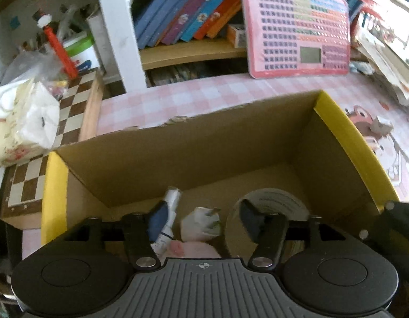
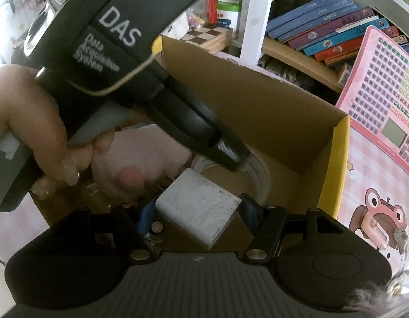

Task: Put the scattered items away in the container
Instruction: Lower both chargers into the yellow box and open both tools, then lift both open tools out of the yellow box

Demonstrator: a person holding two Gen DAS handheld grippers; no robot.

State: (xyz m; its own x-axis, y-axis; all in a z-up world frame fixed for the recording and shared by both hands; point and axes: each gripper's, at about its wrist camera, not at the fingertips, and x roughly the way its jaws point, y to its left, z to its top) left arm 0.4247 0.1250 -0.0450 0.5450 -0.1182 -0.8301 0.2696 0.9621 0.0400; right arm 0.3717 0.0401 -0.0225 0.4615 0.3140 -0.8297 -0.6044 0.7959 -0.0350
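Note:
An open cardboard box [image 1: 178, 159] with yellow edges fills the left wrist view. On its floor lie a white tube [image 1: 170, 212], a white crumpled item [image 1: 201, 224], a pink plush [image 1: 193, 250] and a tape roll [image 1: 278, 201]. My left gripper [image 1: 204, 216] hangs open inside the box, above these items and touching none of them. In the right wrist view my right gripper [image 2: 197, 214] is shut on a white block [image 2: 199, 209] just over the near edge of the box [image 2: 257, 100]. A hand [image 2: 32, 122] holds the left gripper there, over the plush [image 2: 140, 159].
A pink toy keyboard [image 1: 297, 26] leans against a shelf of books [image 1: 183, 18] behind the box. A chessboard [image 1: 32, 180] and a tissue pack [image 1: 21, 122] sit to the left. A small beige object [image 1: 381, 126] lies on the pink checked tablecloth [image 1: 204, 92] at the right.

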